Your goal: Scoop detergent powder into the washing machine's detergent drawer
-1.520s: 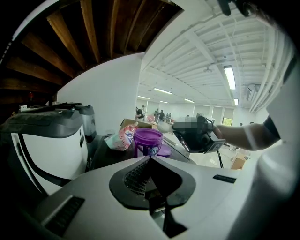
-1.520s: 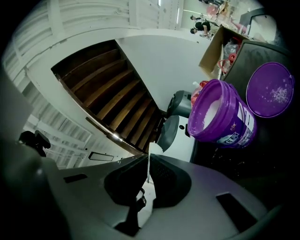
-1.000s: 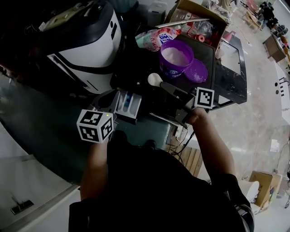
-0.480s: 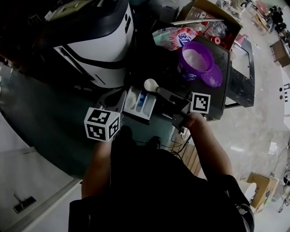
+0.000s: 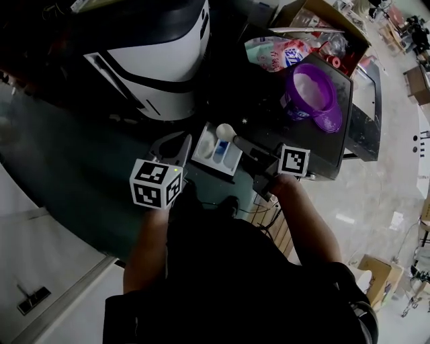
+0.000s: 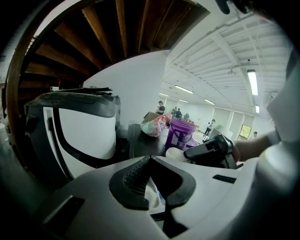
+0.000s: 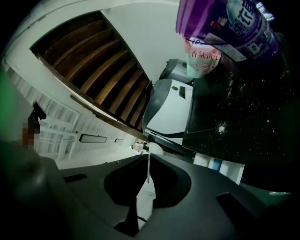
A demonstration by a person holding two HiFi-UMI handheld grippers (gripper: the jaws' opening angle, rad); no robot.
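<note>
The white-and-black washing machine [image 5: 164, 64] stands at the top, its white detergent drawer [image 5: 232, 161] pulled out toward me. A white scoop [image 5: 224, 131] hangs over the drawer's far edge, and my right gripper [image 5: 244, 143] is shut on its handle. In the right gripper view the thin handle [image 7: 148, 169] runs between the jaws to the bowl. My left gripper [image 5: 176, 144] sits just left of the drawer with its jaws shut and nothing in them; its tips [image 6: 150, 158] meet above the drawer. The open purple detergent tub [image 5: 310, 89] stands on the black top at the right.
The tub's purple lid [image 5: 328, 121] lies beside it. A pink-and-green detergent bag [image 5: 277, 52] and a cardboard box [image 5: 316, 17] stand behind it. Spilled powder specks dot the black surface [image 7: 243, 117]. A green-grey floor lies left of the machine.
The right gripper has carried the scoop away from the purple tub, over to the drawer. The left gripper has stayed beside the drawer. My head has shifted, so the view moved.
</note>
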